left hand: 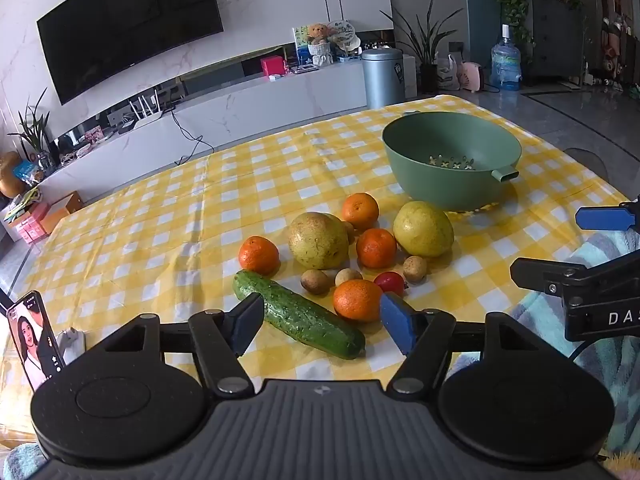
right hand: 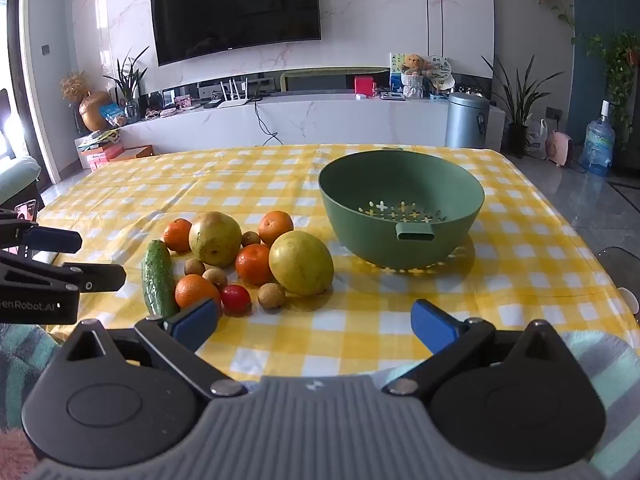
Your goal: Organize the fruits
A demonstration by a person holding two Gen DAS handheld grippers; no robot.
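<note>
While both grippers hang over the near edge of the table (right hand: 520, 264), nothing has gone into the green colander bowl (right hand: 400, 204), which sits empty toward the far right corner of the yellow checked cloth. The fruit lies in one loose heap just left of the bowl, around the middle of the table: two big yellow-green fruits (right hand: 301, 263), four oranges, several small brown fruits, a red tomato (right hand: 236, 299) and a cucumber (left hand: 298, 314).

The left gripper (left hand: 322, 328) has its fingers spread with nothing between the pads. The cucumber lies directly ahead of it, its long axis running diagonally from far left to near right across the gap, so it is skewed to the line of the fingers. The nearest orange (left hand: 357, 300) sits just beside the right-hand finger. The right gripper (right hand: 316, 326) has its fingers spread as wide as they seem to go, also empty, facing bare cloth. The heap lies to its front left and the bowl to its front right.

I judge the left hand nearer the cucumber and the near orange, the right nearer the bowl.

The right wrist view shows the bowl's perforated floor and handle slot head-on. The left wrist view shows the phone (left hand: 34, 344) propped at the near left edge
</note>
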